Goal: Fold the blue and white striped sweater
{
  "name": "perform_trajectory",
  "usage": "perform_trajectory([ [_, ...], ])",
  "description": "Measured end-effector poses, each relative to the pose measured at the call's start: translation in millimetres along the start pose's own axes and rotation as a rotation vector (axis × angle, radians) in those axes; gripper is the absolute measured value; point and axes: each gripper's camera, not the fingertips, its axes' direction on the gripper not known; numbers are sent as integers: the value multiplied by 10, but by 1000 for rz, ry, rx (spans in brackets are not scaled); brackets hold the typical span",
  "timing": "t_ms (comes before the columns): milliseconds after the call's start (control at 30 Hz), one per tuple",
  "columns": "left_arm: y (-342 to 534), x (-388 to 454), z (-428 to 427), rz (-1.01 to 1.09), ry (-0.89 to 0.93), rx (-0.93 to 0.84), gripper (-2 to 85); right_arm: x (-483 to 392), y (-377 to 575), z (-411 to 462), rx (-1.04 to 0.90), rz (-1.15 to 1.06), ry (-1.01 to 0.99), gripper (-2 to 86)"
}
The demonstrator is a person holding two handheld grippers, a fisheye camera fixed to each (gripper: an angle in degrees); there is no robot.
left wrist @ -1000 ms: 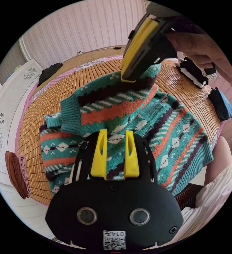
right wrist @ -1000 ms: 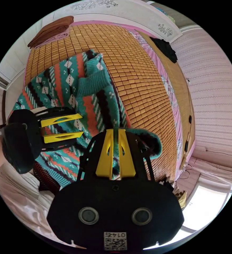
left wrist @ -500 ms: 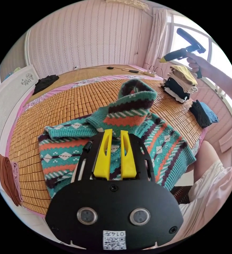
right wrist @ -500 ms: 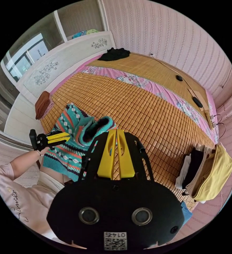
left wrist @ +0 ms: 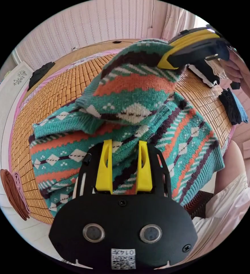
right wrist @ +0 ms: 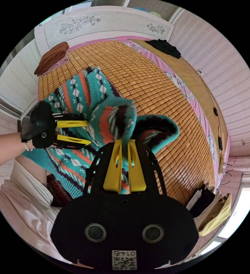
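We have the sweater (left wrist: 73, 148) spread on the woven bamboo mat (right wrist: 147, 85) of the bed, and though the task speaks of blue and white stripes, what lies here is a teal, orange and dark patterned knit. Our right gripper (right wrist: 124, 148) has its jaws pressed together on the end of one sleeve (left wrist: 130, 85) and holds it lifted above the body of the sweater; in the left gripper view that same gripper (left wrist: 170, 58) comes in from the upper right with the knit hanging from it. Our left gripper (left wrist: 122, 148) hovers low over the lower body of the sweater with its jaws spread and nothing between them; in the right gripper view it (right wrist: 85, 132) sits at the near edge of the knit. The step in hand, as we judge it, is laying the sleeve across the body. To do it well we should carry the sleeve over far enough that it lands flat and straight across the chest, not bunched near the shoulder, and let go only once the cuff rests on the knit. The left gripper would best press on the body near the shoulder seam so the heavy knit does not drag along. A thick sweater like this tends to spring back, so we should smooth it after release.
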Motion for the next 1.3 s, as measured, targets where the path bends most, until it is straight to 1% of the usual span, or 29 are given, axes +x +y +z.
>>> perform_trajectory([
  [33,-15,-89,-43,-41,28,-7,89,158,74,-61,17,36,-18,19],
  [67,-10,-138,-87,-55,54,6,78,511,252,-190,49,123,-27,16],
  [100,18,-236,-210,-76,109,54,56,887,462,-327,85,219,-27,15],
  [133,53,-324,-353,-78,120,96,49,1074,578,-397,105,268,-28,14],
  [200,122,-456,-636,-68,99,167,39,1736,1071,-640,188,438,-43,13],
  [267,228,-635,-997,-65,47,253,33,2076,1375,-742,232,505,-79,13],
  [300,335,-834,-1263,-99,17,324,32,2221,1514,-779,238,542,-58,13],
  [367,549,-1288,-1645,-221,-28,414,33,2365,1644,-800,217,580,27,15],
  [433,958,-2020,-2035,-457,-159,514,41,2523,1743,-752,186,617,95,21],
  [467,1072,-2201,-2088,-523,-203,519,44,2639,1790,-644,138,635,108,28],
  [533,1524,-2829,-2126,-788,-303,433,48,2751,1849,-412,34,660,129,44],
  [567,1629,-2931,-2130,-841,-313,408,45,2764,1890,-280,-19,686,163,53],
  [633,1944,-3046,-2177,-915,-353,399,39,2677,1918,-189,-26,688,210,61],
  [667,1982,-3025,-2180,-912,-366,406,38,2565,1897,-159,-7,662,237,64],
  [733,1933,-2860,-2051,-814,-373,390,37,2344,1796,-89,34,607,254,66],
  [767,1874,-2812,-1981,-784,-355,376,37,2172,1667,15,50,539,221,66],
  [833,1501,-2569,-1576,-637,-239,303,34,1905,1404,269,30,434,115,68],
  [900,1166,-2352,-1202,-551,-168,242,22,1549,1034,698,-12,334,-5,60],
  [933,955,-2221,-938,-524,-121,199,3,1470,950,809,-21,323,-21,42],
  [967,857,-2161,-805,-514,-101,175,1,1327,793,1022,-36,302,-43,5],
  [1033,536,-1984,-309,-483,-99,50,-6,1170,583,1322,-69,302,-28,-3],
  [1100,399,-1909,-68,-436,-162,-7,-8,1080,357,1655,-142,308,18,-6],
  [1167,317,-1911,2,-395,-184,15,-9,1097,259,1714,-131,322,76,-7],
  [1233,155,-1991,107,-305,-200,-12,-10,1103,178,1768,-117,283,163,-7],
  [1300,18,-2076,196,-266,-200,-18,-10,1190,53,1821,-94,237,240,-6],
])
